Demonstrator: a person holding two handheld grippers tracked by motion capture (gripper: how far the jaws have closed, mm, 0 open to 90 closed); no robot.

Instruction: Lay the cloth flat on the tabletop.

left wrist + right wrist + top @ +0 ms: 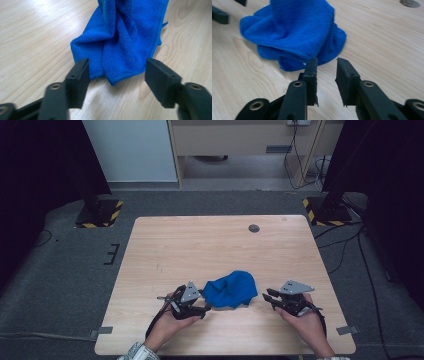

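Note:
A crumpled blue cloth [231,289] lies on the wooden table [210,245] near its front edge, between my two grippers. My left gripper [205,307] sits at the cloth's left side. In the left gripper view its jaws [117,66] stand open, one on each side of a hanging corner of the cloth [125,42], and the pads do not press on it. My right gripper [266,297] is just right of the cloth. Its jaws [326,62] are open by a narrow gap with nothing between them, and the cloth [294,32] lies just beyond their tips.
A grey round plug [254,228] is set into the table near its far edge. On the floor beyond the far corners stand two bases with yellow-black stripes [98,213] [325,210]. The left gripper's black jaw tips [220,15] show behind the cloth in the right gripper view.

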